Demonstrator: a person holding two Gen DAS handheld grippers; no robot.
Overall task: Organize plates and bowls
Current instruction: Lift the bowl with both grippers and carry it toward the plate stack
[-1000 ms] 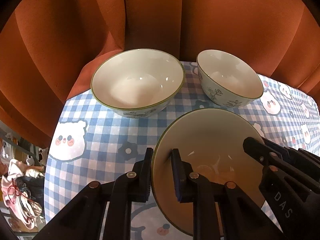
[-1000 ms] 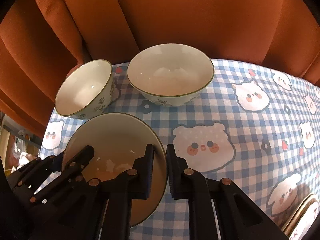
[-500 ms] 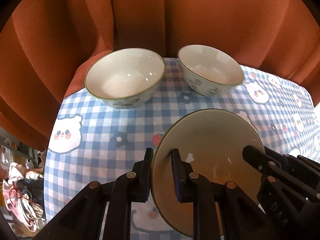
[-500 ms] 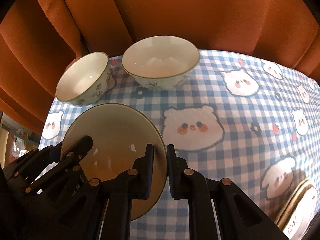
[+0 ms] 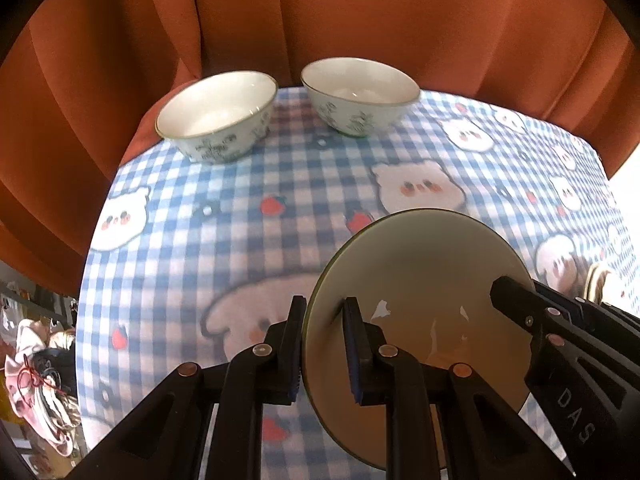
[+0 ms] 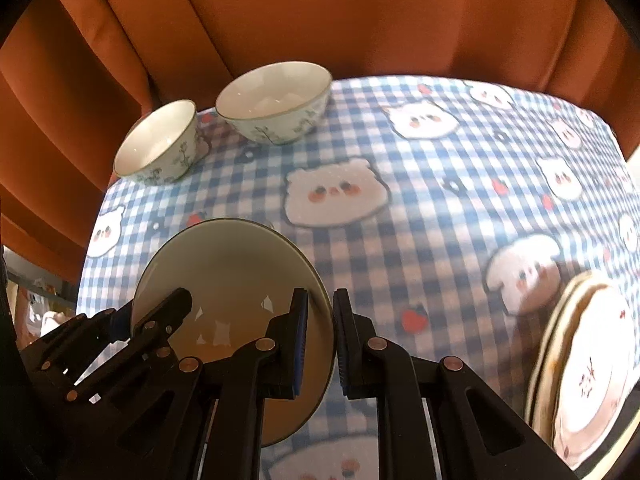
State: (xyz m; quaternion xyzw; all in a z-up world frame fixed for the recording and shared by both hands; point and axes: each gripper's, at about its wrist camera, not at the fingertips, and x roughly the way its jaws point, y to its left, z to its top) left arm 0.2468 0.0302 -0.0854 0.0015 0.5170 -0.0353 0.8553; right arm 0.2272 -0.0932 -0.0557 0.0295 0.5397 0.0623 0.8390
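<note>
Both grippers hold one green-rimmed cream plate [image 5: 424, 280] above the table. My left gripper [image 5: 324, 348] is shut on its left rim; my right gripper [image 6: 320, 340] is shut on its right rim, with the plate [image 6: 228, 268] to its left. Two white bowls with green leaf prints stand at the table's far edge: a smaller one [image 5: 218, 114] on the left and a wider one [image 5: 358, 92] beside it. They also show in the right wrist view, smaller [image 6: 158, 142] and wider [image 6: 276, 100]. A stack of plates [image 6: 588, 364] lies at the near right.
The table wears a blue-and-white checked cloth with bear prints [image 5: 248, 216]. An orange curtain [image 5: 320, 12] hangs close behind the bowls. The table's left edge drops off to a cluttered floor [image 5: 36, 368].
Both grippers have pulled back and to the right with the plate. The two bowls now look smaller and farther away, and the plate stack has come into the right wrist view.
</note>
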